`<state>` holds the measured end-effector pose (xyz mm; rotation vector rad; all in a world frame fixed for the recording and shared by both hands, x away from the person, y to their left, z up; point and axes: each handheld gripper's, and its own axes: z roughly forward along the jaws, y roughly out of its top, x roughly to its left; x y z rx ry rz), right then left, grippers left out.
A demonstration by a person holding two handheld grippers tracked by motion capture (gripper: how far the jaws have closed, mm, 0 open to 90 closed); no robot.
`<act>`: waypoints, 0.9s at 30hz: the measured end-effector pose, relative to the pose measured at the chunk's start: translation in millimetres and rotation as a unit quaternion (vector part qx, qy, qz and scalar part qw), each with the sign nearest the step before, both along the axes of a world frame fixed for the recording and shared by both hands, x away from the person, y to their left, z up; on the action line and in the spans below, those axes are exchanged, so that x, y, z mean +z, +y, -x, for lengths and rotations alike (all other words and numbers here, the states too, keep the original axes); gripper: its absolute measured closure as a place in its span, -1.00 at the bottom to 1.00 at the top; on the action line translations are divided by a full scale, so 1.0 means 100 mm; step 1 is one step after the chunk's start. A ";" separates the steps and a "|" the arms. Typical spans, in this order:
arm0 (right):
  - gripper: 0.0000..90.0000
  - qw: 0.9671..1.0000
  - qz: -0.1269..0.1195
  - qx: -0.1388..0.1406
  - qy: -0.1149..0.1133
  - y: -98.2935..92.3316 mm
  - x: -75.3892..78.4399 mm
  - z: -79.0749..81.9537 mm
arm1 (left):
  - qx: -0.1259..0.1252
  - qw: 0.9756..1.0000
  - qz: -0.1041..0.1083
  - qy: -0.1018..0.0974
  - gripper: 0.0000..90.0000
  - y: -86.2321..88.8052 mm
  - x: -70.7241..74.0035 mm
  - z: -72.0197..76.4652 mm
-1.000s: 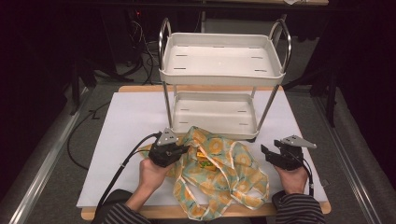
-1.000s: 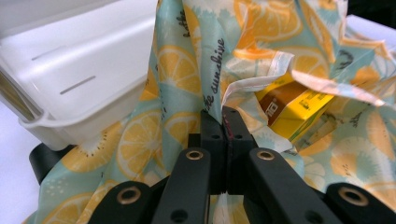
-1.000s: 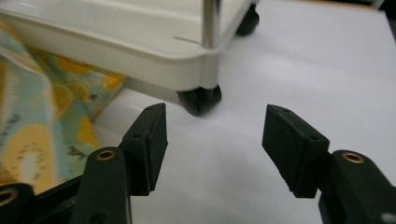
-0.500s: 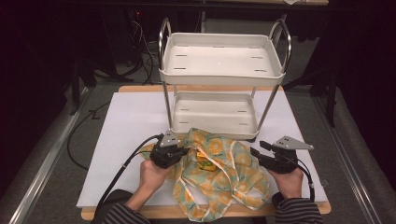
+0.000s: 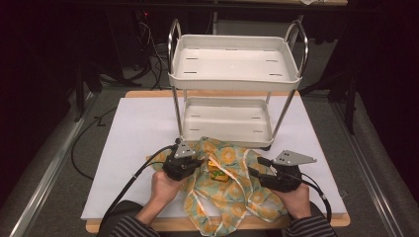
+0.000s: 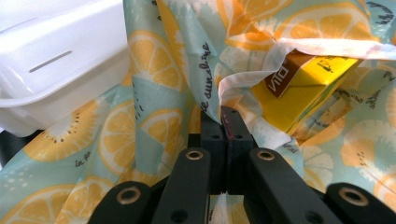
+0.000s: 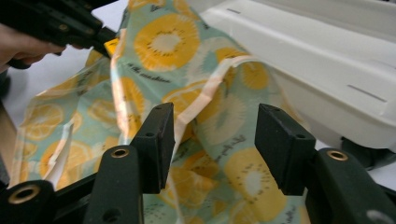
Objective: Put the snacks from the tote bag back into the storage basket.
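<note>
A cloth bag [image 5: 232, 192] printed with orange and lemon slices lies on the white mat in front of me. My left gripper [image 5: 200, 160] is shut on the bag's pale hem [image 6: 219, 93] and holds its mouth up. Inside the mouth shows a yellow box [image 6: 303, 88], also seen from above [image 5: 216, 173]. My right gripper [image 5: 257, 165] hovers at the bag's right side. Its jaws have just been opening and stand apart [image 7: 215, 140]. The bag's cloth [image 7: 163, 42] lies in front of and below them, and a hem fold runs by the left jaw unpressed.
A white two-tier cart [image 5: 236, 79] with metal posts stands just behind the bag; its lower tray [image 7: 303, 56] is close to both grippers. The white mat [image 5: 133, 143] has bare room on the left. Cables trail from both grippers towards the table's front edge.
My right gripper has moved left towards the bag and risen a little. The left gripper has kept still with the hem in its grip.
</note>
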<state>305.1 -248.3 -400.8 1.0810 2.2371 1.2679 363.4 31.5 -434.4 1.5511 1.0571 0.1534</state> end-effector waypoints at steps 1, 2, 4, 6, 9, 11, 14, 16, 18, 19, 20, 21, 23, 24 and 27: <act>0.06 1.000 0.000 0.000 0.000 0.00 0.00 0.00 | 0.000 1.000 0.000 0.000 0.98 0.00 0.00 0.00; 0.05 1.000 0.002 0.003 0.002 0.01 -0.01 0.01 | 0.000 1.000 -0.001 -0.001 0.98 0.00 0.00 0.00; 0.04 1.000 0.006 0.008 0.007 0.04 -0.02 0.01 | 0.000 1.000 0.000 -0.004 0.98 0.01 0.01 0.01; 0.03 1.000 0.011 0.014 0.009 0.07 -0.04 0.01 | 0.000 1.000 0.002 -0.004 0.98 0.01 0.01 0.01; 0.02 1.000 0.016 0.022 0.014 0.12 -0.06 0.01 | 0.000 1.000 0.001 -0.004 0.98 0.01 0.01 0.02; 0.02 0.999 0.020 0.026 0.022 0.14 -0.11 -0.01 | -0.001 1.000 0.003 -0.004 0.98 0.00 0.01 0.01; 0.14 0.998 0.025 0.038 0.037 0.17 -0.14 -0.03 | 0.000 1.000 0.002 -0.012 0.98 0.00 0.00 0.02; 0.28 0.997 0.022 0.050 0.048 0.18 -0.16 -0.05 | -0.001 1.000 0.003 -0.019 0.98 0.00 0.02 0.03; 0.36 0.997 0.022 0.058 0.052 0.19 -0.18 -0.06 | 0.000 1.000 0.005 -0.020 0.98 0.01 0.02 0.03; 0.45 0.996 0.026 0.066 0.057 0.20 -0.18 -0.07 | 0.000 1.000 0.005 -0.020 0.98 0.01 0.01 0.03; 0.63 0.994 0.029 0.079 0.067 0.21 -0.21 -0.08 | -0.002 1.000 0.006 -0.024 0.98 0.01 0.02 0.04; 0.63 0.994 0.029 0.079 0.067 0.21 -0.21 -0.08 | -0.002 1.000 0.006 -0.024 0.98 0.01 0.02 0.04; 0.81 0.993 0.029 0.082 0.077 0.21 -0.22 -0.10 | -0.002 1.000 0.010 -0.023 0.98 0.01 0.02 0.03; 0.86 0.993 0.030 0.082 0.078 0.20 -0.23 -0.12 | -0.002 1.000 0.009 -0.023 0.98 0.01 0.02 0.03; 0.92 0.994 0.028 0.078 0.069 0.19 -0.20 -0.13 | -0.001 1.000 0.010 -0.028 0.98 0.03 0.03 0.03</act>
